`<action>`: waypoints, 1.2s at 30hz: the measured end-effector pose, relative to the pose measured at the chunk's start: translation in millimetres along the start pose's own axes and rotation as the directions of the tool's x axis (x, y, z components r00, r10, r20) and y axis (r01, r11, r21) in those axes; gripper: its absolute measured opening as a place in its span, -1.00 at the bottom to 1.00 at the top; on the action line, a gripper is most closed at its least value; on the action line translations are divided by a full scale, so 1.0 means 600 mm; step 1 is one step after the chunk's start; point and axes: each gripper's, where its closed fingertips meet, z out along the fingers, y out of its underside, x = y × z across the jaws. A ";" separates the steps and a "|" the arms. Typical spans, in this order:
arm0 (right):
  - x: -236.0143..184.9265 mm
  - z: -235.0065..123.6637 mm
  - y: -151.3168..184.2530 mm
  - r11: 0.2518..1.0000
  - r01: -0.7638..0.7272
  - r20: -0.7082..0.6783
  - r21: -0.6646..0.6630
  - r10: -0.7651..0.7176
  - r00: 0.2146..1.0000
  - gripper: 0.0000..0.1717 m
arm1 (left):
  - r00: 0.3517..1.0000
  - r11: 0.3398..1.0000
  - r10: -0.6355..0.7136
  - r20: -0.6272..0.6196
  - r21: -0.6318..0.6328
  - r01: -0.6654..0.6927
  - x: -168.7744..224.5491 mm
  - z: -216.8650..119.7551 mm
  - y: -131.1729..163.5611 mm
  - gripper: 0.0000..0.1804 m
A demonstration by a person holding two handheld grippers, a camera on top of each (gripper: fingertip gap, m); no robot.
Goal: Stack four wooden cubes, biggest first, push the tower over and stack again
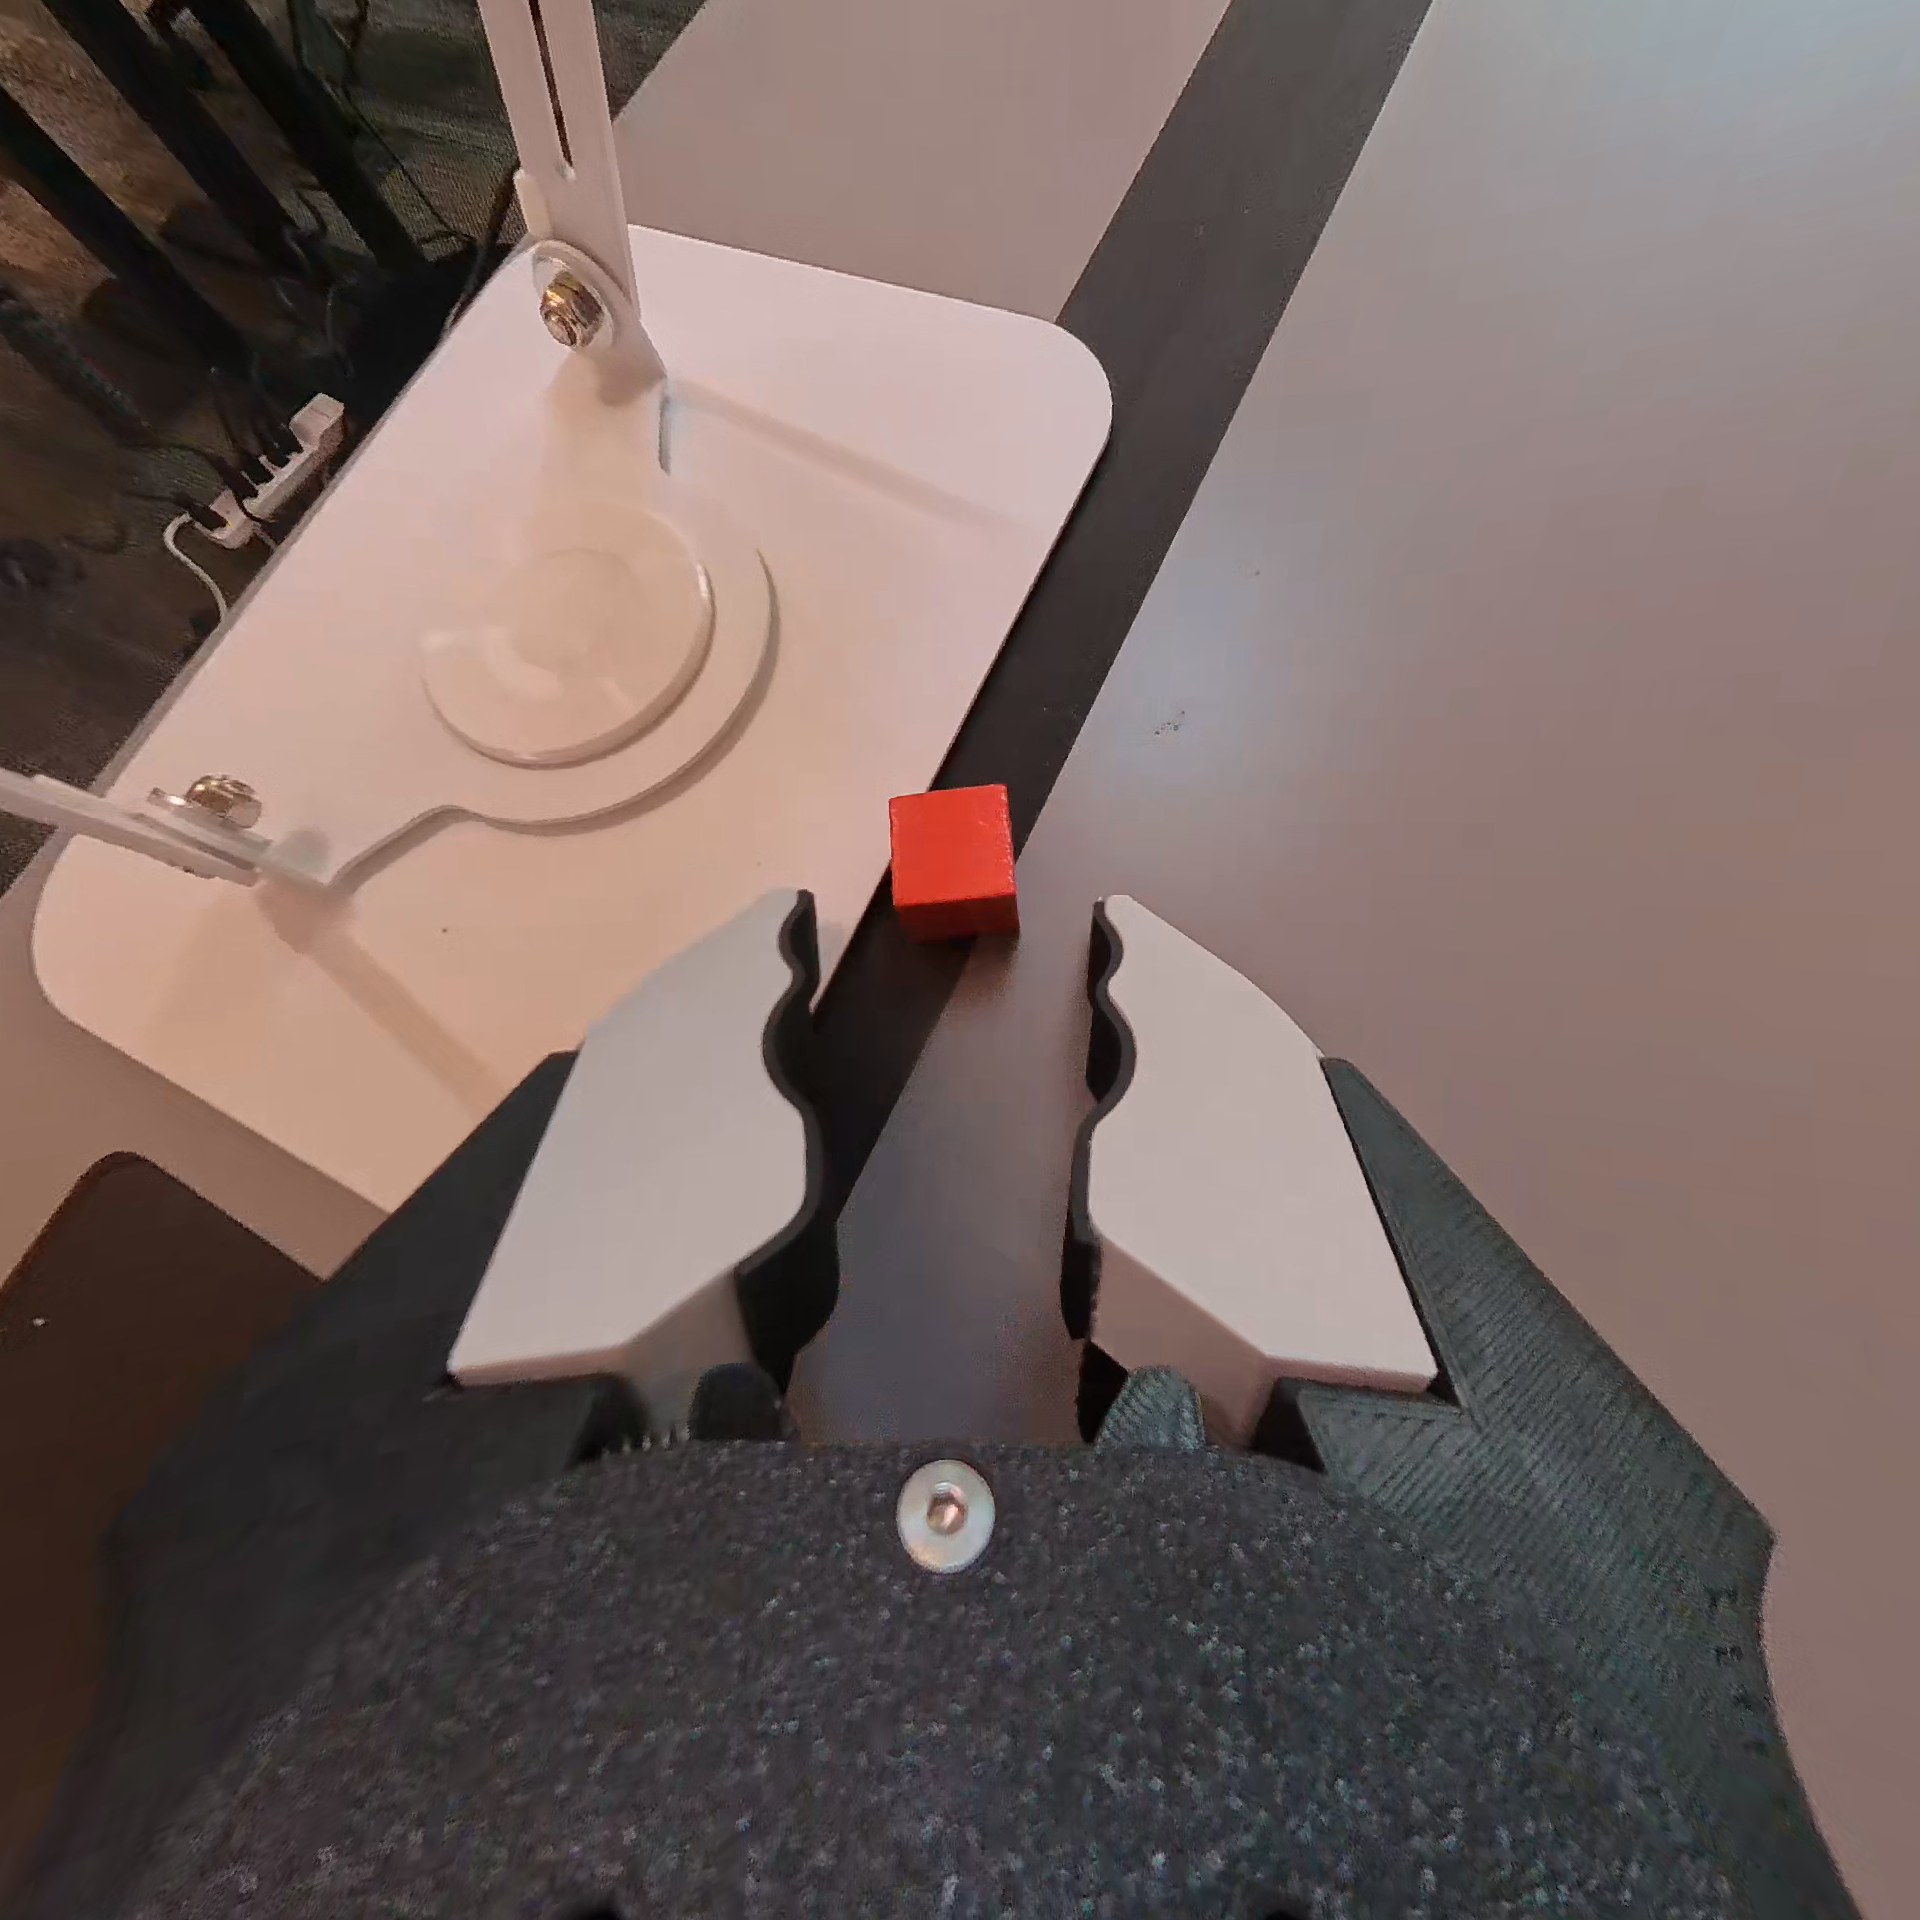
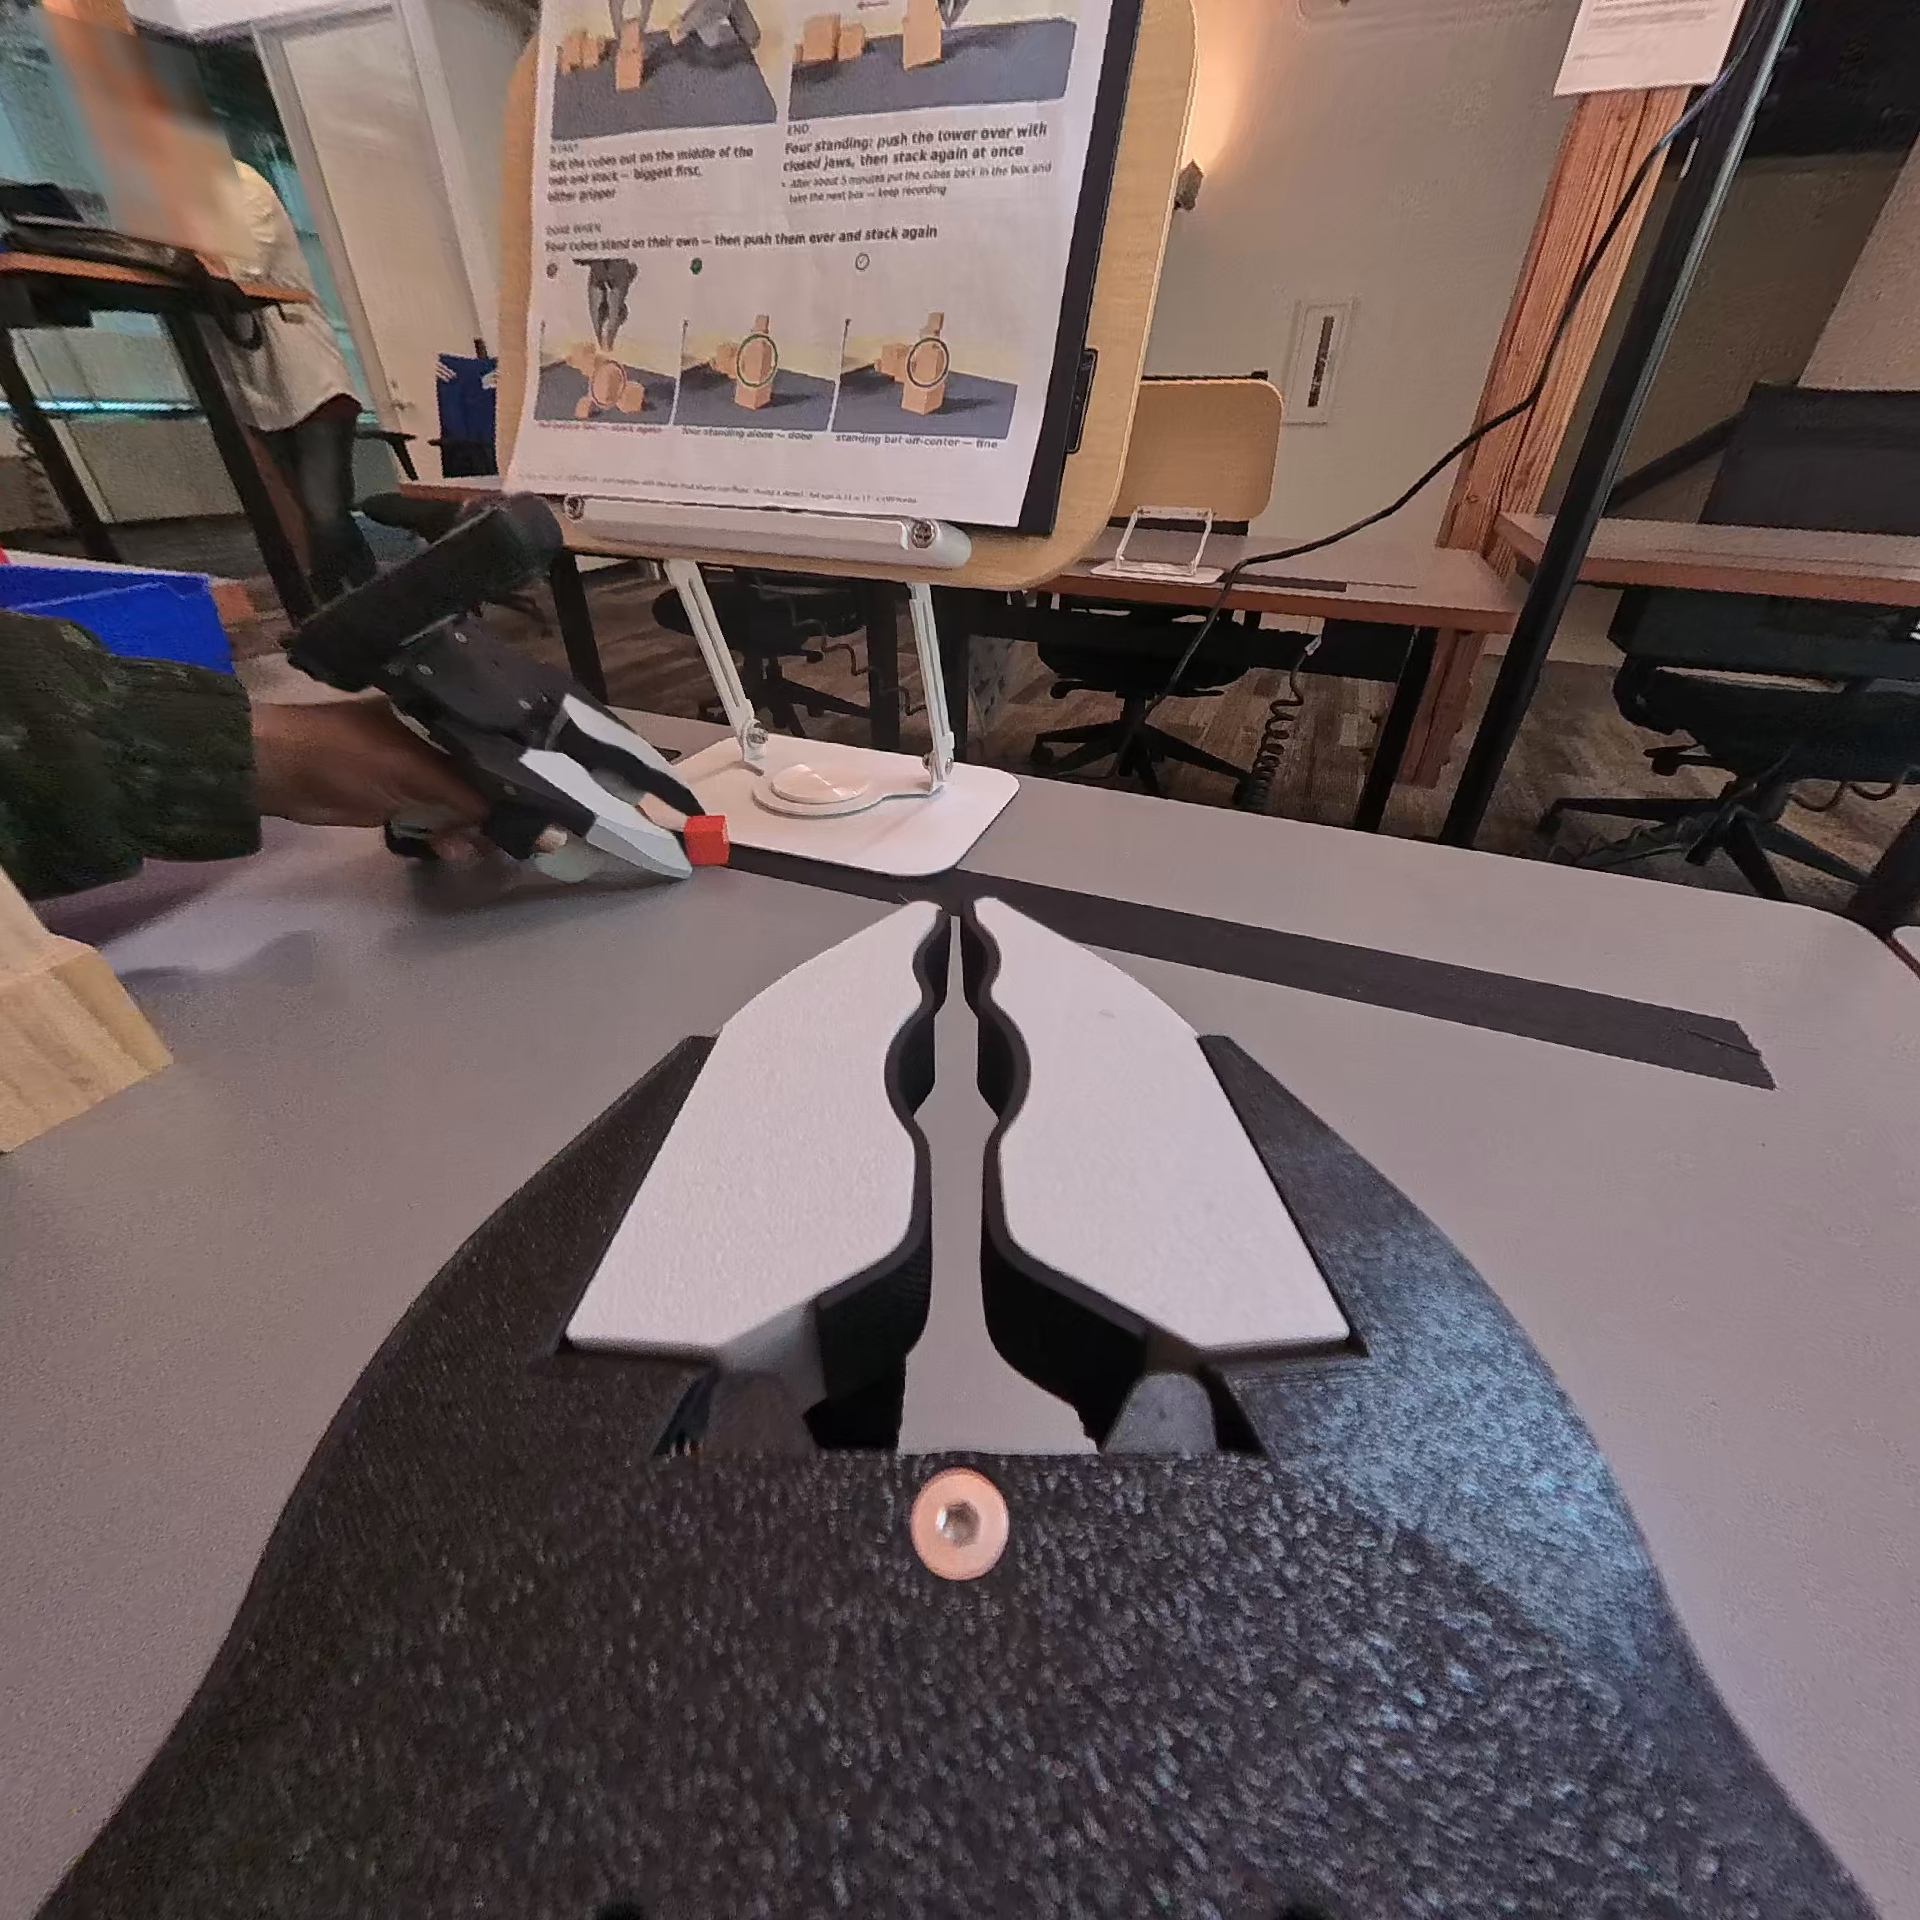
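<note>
Grey table, black tape strip across it, white stand base beside. Red cube sits on the tape at the base's edge, ungripped. My left gripper fingers apart, cube just ahead, nothing touching. Right gripper fingers together, empty, well apart.

Soft, even indoor light fills both wrist views, warm and pinkish over the white stand base and cooler grey on the bench, with only faint shadows and no harsh glare. A wall lamp glows in the background. Wide-angle distortion bends straight lines near the edges, and the person's hand is slightly motion-blurred.
</note>
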 end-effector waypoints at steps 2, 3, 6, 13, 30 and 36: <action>0.001 0.002 0.005 1.000 0.001 -0.001 -0.009 -0.001 1.000 -0.98 | 1.000 0.999 0.009 0.010 0.037 -0.009 -0.001 0.005 -0.008 -0.55; 0.001 0.003 0.007 1.000 0.001 0.000 -0.013 -0.001 1.000 -0.98 | 1.000 0.999 0.011 0.014 0.044 -0.012 -0.001 0.007 -0.011 -0.61; -0.001 0.004 0.010 1.000 0.002 0.003 -0.020 -0.002 1.000 -0.98 | 0.998 0.998 0.053 0.033 0.037 -0.054 0.000 0.007 -0.012 -0.76; -0.002 0.000 -0.001 1.000 -0.008 0.009 0.000 0.008 1.000 -0.98 | 0.990 0.985 0.096 -0.102 0.151 -0.080 0.038 -0.089 -0.065 -0.76; -0.005 -0.007 -0.012 0.999 0.023 -0.011 0.024 -0.023 1.000 -0.99 | 0.904 0.962 0.232 -0.359 0.221 -0.159 0.207 -0.396 -0.039 -0.76; -0.011 -0.005 -0.008 0.999 0.037 -0.007 0.015 -0.036 0.999 -0.99 | 0.909 0.975 0.195 -0.369 0.177 -0.137 0.237 -0.408 0.010 -0.76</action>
